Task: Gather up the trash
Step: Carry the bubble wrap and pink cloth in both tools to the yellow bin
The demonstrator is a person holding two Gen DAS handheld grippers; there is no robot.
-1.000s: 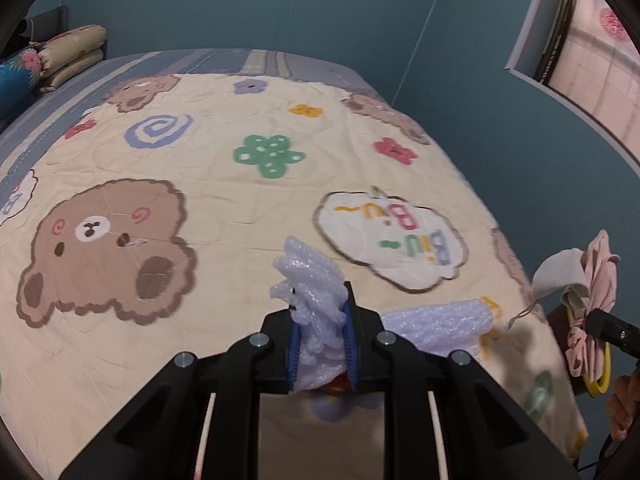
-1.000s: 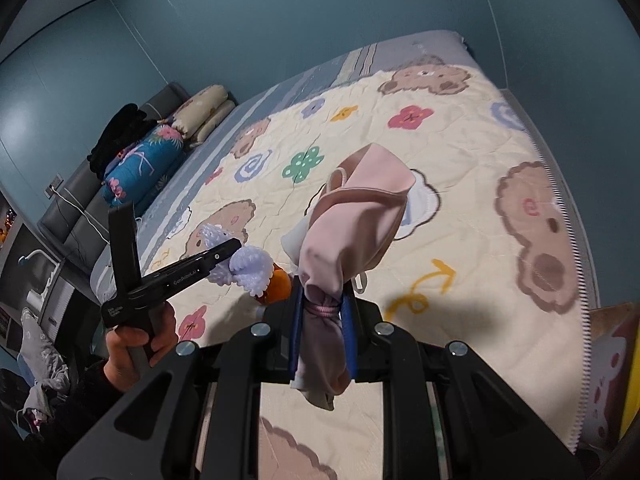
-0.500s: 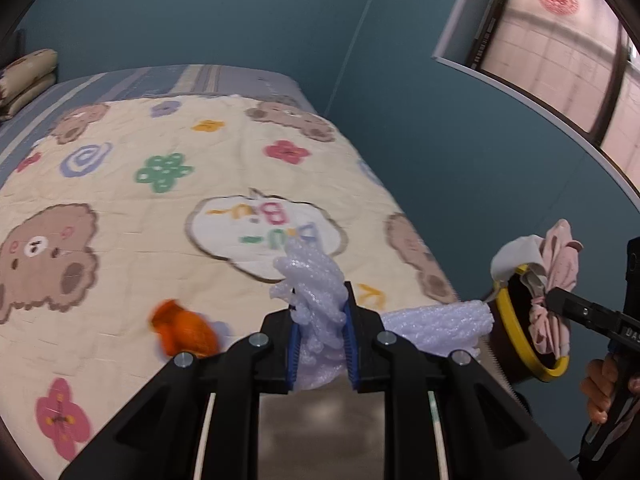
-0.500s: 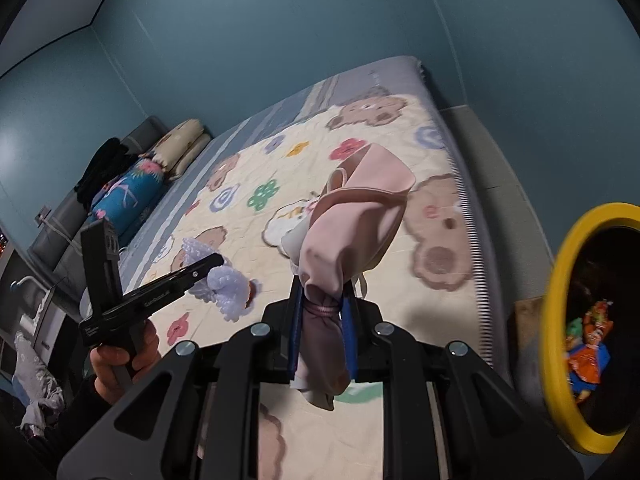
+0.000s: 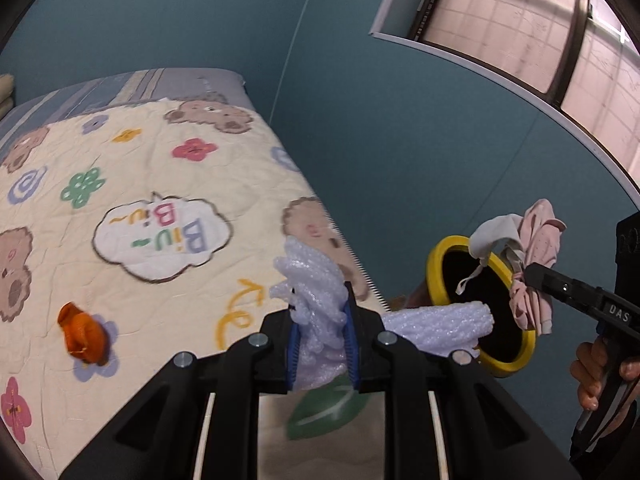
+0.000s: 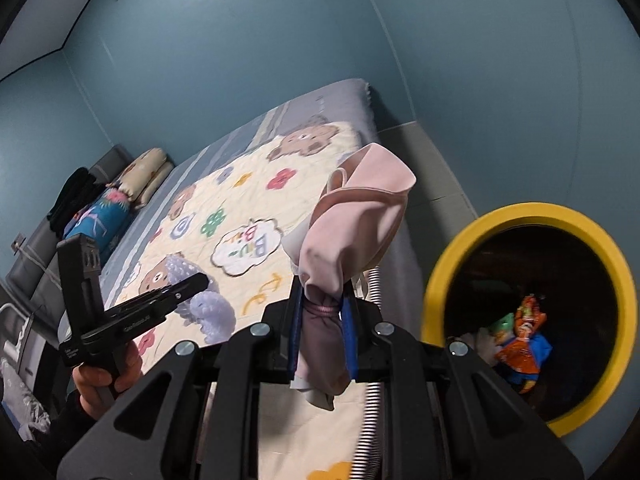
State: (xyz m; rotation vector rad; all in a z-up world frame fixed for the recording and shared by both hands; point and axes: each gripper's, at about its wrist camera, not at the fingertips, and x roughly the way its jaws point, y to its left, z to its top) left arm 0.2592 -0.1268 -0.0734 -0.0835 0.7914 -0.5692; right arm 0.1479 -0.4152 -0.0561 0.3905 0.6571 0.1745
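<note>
Beside the bed, the left gripper pinches a wad of white bubble wrap; the right gripper pinches a pink cloth. Both hang near the yellow-rimmed bin; an orange scrap lies on the quilt.

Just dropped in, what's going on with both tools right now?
A person is clearing trash off the bed. The left tool is shut on crumpled bubble wrap, the right tool on a pink face mask. Both are near the yellow-rimmed bin. An orange scrap lies on the quilt.
</note>
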